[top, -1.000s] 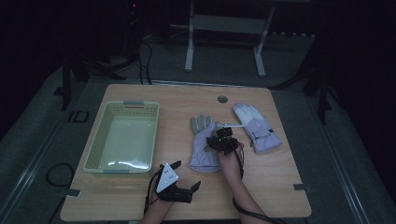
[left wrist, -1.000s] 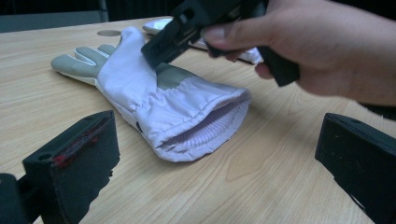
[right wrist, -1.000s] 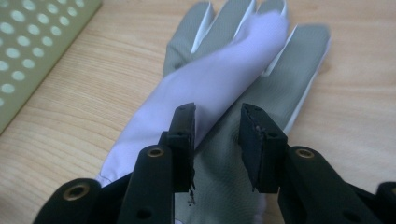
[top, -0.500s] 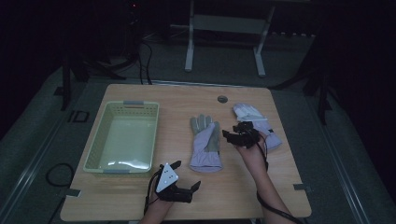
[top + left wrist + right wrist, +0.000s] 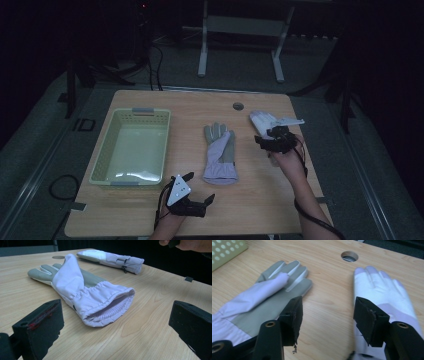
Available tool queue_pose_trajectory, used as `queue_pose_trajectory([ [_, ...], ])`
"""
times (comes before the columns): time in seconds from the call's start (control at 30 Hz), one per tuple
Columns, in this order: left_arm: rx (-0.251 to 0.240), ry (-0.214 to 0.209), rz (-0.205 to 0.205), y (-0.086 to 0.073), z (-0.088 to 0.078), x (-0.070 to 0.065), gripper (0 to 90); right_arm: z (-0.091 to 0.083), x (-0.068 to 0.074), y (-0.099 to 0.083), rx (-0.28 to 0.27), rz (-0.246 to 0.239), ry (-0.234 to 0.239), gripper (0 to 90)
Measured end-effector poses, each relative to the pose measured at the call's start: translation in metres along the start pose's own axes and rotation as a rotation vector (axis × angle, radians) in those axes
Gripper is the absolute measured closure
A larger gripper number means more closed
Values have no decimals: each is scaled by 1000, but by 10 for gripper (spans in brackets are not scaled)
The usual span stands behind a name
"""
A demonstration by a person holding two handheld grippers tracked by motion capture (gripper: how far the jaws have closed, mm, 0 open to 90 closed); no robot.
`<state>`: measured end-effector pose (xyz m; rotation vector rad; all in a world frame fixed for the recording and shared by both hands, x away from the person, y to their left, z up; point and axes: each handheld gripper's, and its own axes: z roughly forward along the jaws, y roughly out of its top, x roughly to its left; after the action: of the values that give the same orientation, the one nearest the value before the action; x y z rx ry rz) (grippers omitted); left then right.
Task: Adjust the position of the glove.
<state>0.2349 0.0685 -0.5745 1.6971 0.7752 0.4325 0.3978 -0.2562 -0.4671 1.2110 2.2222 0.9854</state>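
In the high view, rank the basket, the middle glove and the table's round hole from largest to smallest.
1. Basket, clearly the largest.
2. Middle glove.
3. Round hole, by far the smallest.

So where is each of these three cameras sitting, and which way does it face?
High view: fixed above the person's side, looking forward and down on the table; forearms enter from below, left tongs near the front edge, right tongs over the far glove.
Left gripper view: rides the left tongs, low over the wood, facing the near glove's open cuff; both black jaws show, wide apart.
Right gripper view: rides the right tongs, looking down between the two gloves; jaws apart.
Shared: both gloves appear in all three views.
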Motion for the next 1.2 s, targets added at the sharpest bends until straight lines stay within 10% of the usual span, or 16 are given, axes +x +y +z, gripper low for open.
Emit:
queue_pose_trajectory([
  [0.5, -2, -14, -1, 0, 0, 0, 0, 0, -67, -5, 52, 28, -65, 431],
  [1.2, -9, -7, -4, -1, -1, 1, 0, 37, -86, 7, 82, 33, -33, 456],
])
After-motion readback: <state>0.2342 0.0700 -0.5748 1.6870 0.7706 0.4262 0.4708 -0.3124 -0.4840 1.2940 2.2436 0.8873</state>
